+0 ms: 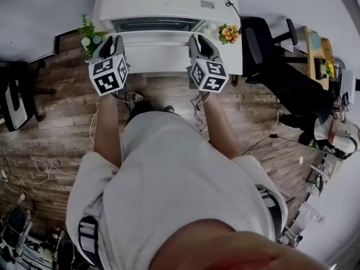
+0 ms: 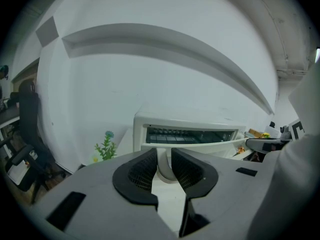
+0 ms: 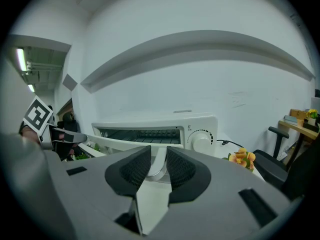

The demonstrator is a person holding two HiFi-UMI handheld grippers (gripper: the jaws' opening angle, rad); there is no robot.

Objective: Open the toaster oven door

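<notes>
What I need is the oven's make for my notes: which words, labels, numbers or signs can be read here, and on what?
No text reads clearly in any view.
Toaster oven, small mark above its dial: too small to read.
Grey label on the oven's top: blurred.
Marker cubes: square code patterns, no words.

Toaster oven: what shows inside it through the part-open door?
Only a dark cavity with wire rack bars. The tilted door, with the left tool and right tool clamped on its handle, covers everything lower.
</notes>
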